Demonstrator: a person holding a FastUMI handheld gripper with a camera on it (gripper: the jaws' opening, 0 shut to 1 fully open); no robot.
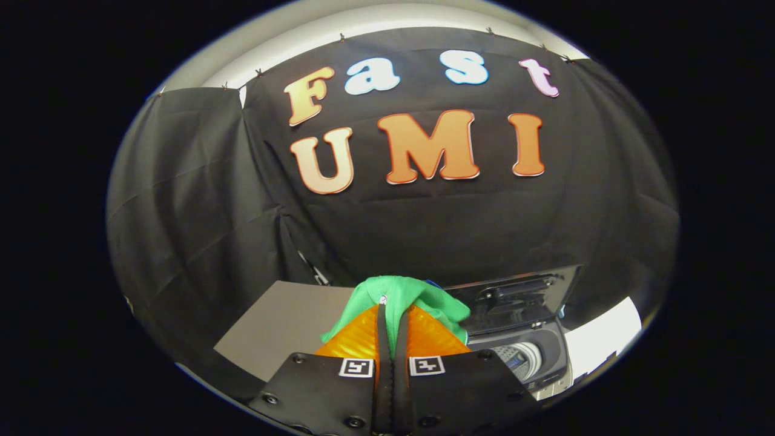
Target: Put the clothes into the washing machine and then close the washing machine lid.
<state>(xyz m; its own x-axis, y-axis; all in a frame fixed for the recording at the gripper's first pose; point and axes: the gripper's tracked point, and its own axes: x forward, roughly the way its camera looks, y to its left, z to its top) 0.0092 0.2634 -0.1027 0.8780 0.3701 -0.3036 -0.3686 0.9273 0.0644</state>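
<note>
My jaws (392, 312) pinch the green cloth (402, 297), held above the surface (284, 321). Washing machine (533, 357) sits right, lid (514, 297) up. Risk: thin grip, cloth slipping before the drum.

The claw (392, 309) has glossy, ribbed orange plastic fingers (354, 340) pinched close on soft, matt green cloth (399, 293). Beside it, the washing machine (533, 357) looks smooth and plastic, its raised lid (514, 293) dark and glossy. The table (284, 321) is matt grey.
</note>
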